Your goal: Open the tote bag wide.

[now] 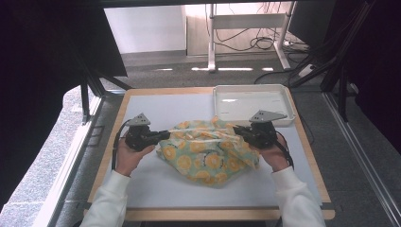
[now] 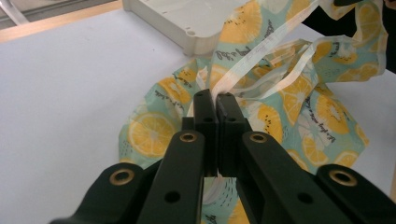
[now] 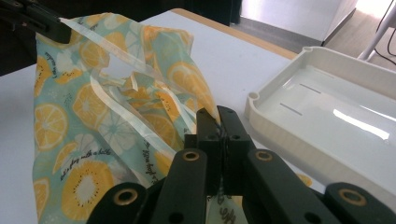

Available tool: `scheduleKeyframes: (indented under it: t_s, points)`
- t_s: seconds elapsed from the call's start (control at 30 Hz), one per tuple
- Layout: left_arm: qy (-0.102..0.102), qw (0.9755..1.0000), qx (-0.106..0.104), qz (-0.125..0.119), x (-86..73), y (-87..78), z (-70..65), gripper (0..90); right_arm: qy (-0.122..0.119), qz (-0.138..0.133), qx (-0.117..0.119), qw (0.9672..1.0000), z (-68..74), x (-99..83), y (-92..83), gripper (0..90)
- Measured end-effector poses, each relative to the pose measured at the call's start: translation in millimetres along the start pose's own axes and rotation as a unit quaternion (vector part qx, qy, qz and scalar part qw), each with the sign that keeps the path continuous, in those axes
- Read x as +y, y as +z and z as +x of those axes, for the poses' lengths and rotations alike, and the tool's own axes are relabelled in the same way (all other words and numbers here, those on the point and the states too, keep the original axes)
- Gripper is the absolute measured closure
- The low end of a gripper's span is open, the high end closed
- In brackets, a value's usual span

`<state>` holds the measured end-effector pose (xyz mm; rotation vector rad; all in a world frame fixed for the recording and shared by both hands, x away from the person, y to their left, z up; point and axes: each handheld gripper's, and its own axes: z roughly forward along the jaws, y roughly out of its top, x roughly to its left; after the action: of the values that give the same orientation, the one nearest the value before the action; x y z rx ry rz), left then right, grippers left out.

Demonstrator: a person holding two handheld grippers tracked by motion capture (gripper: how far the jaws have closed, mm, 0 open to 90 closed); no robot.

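Cloth bag (image 1: 208, 153) printed with lemon slices on pale green, lying crumpled on the counter (image 1: 156, 189), around the middle and a little toward the right edge, just in front of the white tray (image 1: 222, 97). Tray set at the far right corner of the counter, its near rim just beside the bag's far side.

Left tongs (image 1: 163, 135) at the bag's left side, closed on a pale strap (image 2: 261, 46) of the bag; in the left gripper view, jaws pressed together with the strap (image 2: 261, 46) running out from between the tips (image 2: 214, 100) and up toward the far side. Held in the left hand (image 1: 128, 158), sleeve white.

Right tongs (image 1: 239, 130) at the bag's right side, close to the tray's near rim, closed on the bag's fabric; in the right gripper view, jaws tight together (image 3: 218, 116) with the printed cloth (image 3: 84, 140) pinched at the tips and spreading away to the left. Held in the right hand (image 1: 274, 156).

Top edge of the bag stretched between both tongs, lifted off the counter there, rest of the cloth sagging down onto the surface. In the right gripper view, left tongs visible at the upper left corner, pinching the strap's end (image 3: 63, 23).
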<state>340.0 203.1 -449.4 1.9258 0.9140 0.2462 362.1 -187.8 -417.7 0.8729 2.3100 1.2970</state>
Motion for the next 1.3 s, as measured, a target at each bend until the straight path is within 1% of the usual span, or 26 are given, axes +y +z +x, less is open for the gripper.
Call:
scheduleKeyframes:
  t_s: [0.1, 0.2, 0.37, 0.4, 0.67, 0.77, 0.87, 1.1, 1.3]
  points:
    - [0.000, 1.0000, -0.001, 0.002, -2.5, -0.3, -0.8, 89.4, 0.002, 0.002, 0.002, 1.0000, 1.8, -2.0, 0.0, 88.0]
    - [0.000, 1.0000, 0.000, 0.005, -6.4, -2.9, -1.7, 89.5, 0.003, 0.004, 0.007, 1.0000, 7.2, -5.5, -2.4, 87.9]
    - [-0.005, 1.0000, -0.002, 0.007, -10.2, -4.3, -1.8, 89.4, -0.004, 0.001, 0.011, 0.9999, 15.5, -5.7, -7.4, 87.9]
    - [-0.009, 0.9999, -0.003, 0.008, -10.9, -4.0, -1.9, 89.4, -0.004, 0.002, 0.012, 0.9999, 16.4, -5.8, -7.7, 87.9]
    - [-0.009, 0.9999, -0.007, 0.009, -13.7, -4.8, -4.7, 89.4, 0.003, 0.008, 0.015, 0.9999, 18.5, -12.2, -8.6, 87.9]
    - [-0.011, 0.9999, -0.010, 0.008, -14.4, -5.3, -6.1, 89.4, 0.009, 0.011, 0.017, 0.9998, 21.4, -17.4, -10.7, 87.9]
    - [-0.008, 0.9998, -0.011, 0.012, -16.3, -4.4, -7.3, 89.4, 0.014, 0.016, 0.020, 0.9996, 23.5, -22.2, -9.8, 87.9]
    - [-0.015, 0.9997, -0.013, 0.013, -21.2, -4.5, -9.0, 89.4, 0.018, 0.015, 0.023, 0.9995, 23.8, -24.5, -10.8, 87.9]
    - [-0.014, 0.9996, -0.014, 0.019, -25.3, -2.8, -10.6, 89.4, 0.024, 0.021, 0.027, 0.9991, 25.6, -30.1, -10.5, 87.9]
